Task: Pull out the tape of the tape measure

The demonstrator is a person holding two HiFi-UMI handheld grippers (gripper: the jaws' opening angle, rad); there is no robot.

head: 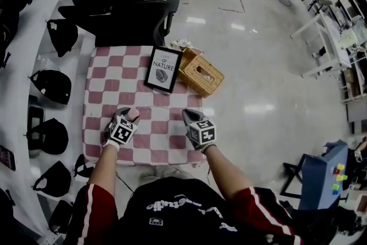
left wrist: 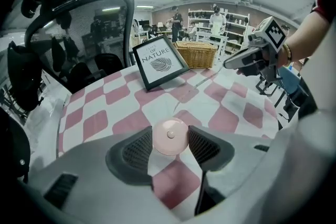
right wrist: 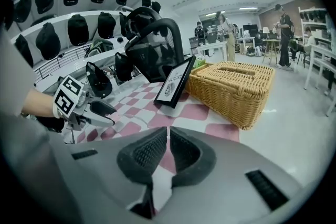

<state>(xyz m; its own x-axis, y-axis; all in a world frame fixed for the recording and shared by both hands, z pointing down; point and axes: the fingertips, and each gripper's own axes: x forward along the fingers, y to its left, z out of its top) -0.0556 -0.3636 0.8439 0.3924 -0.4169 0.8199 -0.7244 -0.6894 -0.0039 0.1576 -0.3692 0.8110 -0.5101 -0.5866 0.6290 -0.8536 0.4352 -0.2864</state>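
A small round pink tape measure (left wrist: pixel 169 137) sits between the pads of my left gripper (left wrist: pixel 170 140), which is shut on it just above the pink-and-white checked tablecloth (left wrist: pixel 157 102). In the head view the tape measure (head: pixel 133 114) shows at the tip of the left gripper (head: pixel 130 115), near the table's front left. No pulled-out tape is visible. My right gripper (head: pixel 187 115) hovers a short way to the right with its jaws together (right wrist: pixel 167 136); only a thin pale sliver shows between the pads. The right gripper (left wrist: pixel 231 63) also appears in the left gripper view, apart from the tape measure.
A black-framed picture (head: pixel 163 69) leans at the table's back, with a wicker basket (head: pixel 200 73) beside it at the back right corner. A black office chair (head: pixel 132 14) stands behind the table. Shelves with several black caps (head: pixel 51 86) run along the left.
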